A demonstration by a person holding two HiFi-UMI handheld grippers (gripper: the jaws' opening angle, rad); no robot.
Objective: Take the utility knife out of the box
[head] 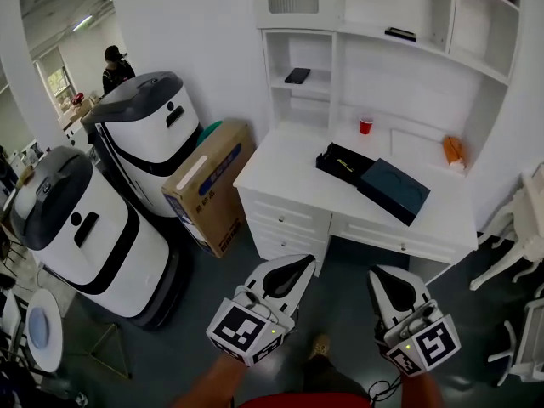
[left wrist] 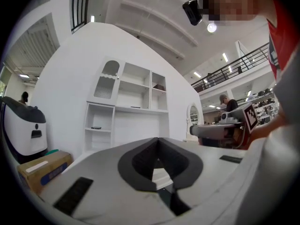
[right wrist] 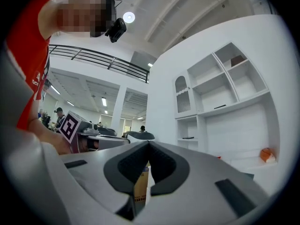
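An open black box [head: 342, 163] lies on the white desk [head: 280, 167], and a thin yellowish utility knife [head: 343, 165] lies inside it. Its dark lid [head: 393, 190] rests beside it to the right. Both grippers hang over the floor in front of the desk, well short of the box and pointing toward it. My left gripper [head: 308, 262] [left wrist: 158, 139] has its jaw tips together with nothing between them. My right gripper [head: 380, 274] [right wrist: 148, 143] is likewise shut and empty. The left gripper view shows the shelf unit [left wrist: 126, 107] ahead.
A cardboard carton [head: 211, 185] leans against the desk's left side, next to two large white machines [head: 140, 138] [head: 85, 228]. A red cup [head: 365, 125] and an orange object [head: 453, 150] sit at the desk's back. White chairs [head: 523, 236] stand at the right.
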